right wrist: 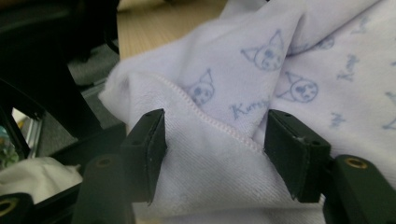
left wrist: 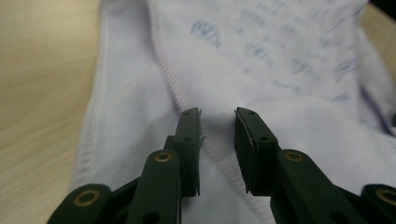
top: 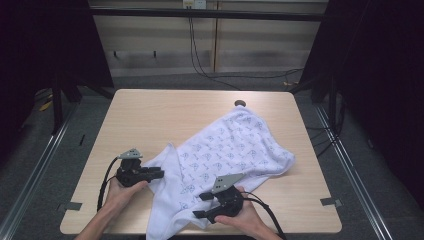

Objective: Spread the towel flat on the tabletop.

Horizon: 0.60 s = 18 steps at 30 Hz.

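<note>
Printed white cloth lies crumpled from desk centre toward 6 o'clock, unfolded; left tongs at 7 o'clock, narrowly parted, and right tongs at 5 o'clock, wide, both straddle hems ungripped, so folding remains.

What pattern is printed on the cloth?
The cloth is white with small blue cat-like faces and handwritten words, clearest in the right gripper view.

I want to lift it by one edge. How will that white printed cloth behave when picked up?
The cloth is probably floppy: it lies in soft folds and droops over the table's near edge. It looks light, likely to sag from one pinch point. Its knit texture between the right tongs suggests it will not slip.
</note>
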Each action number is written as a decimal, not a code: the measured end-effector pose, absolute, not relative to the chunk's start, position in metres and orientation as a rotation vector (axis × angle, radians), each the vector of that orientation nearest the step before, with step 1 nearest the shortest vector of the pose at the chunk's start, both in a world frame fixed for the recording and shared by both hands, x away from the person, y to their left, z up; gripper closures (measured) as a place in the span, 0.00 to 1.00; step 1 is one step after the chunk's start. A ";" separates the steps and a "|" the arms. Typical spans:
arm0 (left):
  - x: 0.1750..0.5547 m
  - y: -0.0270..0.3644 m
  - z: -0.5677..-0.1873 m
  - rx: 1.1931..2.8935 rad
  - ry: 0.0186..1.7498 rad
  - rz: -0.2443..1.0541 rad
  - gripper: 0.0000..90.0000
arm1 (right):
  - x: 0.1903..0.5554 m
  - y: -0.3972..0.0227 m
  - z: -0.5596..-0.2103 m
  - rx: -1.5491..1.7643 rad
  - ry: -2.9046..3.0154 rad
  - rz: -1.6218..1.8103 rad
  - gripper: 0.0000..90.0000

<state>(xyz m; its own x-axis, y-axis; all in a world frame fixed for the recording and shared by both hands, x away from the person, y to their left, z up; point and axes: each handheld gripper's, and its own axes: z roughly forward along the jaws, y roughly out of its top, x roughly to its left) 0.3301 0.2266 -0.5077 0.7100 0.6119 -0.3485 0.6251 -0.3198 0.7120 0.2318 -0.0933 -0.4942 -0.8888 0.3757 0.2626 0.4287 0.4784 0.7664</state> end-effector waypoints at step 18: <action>0.301 0.191 -0.503 2.103 0.809 -0.128 0.75 | 0.287 -0.234 -0.493 -1.393 -2.695 -1.384 0.96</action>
<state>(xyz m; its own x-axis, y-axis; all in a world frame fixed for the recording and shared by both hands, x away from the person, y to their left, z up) 0.3011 0.1914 -0.5029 0.7850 0.5018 -0.3633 0.5893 -0.4240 0.6877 0.2873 -0.2340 -0.4932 -0.6357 0.7485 0.1889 0.5895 0.3128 0.7447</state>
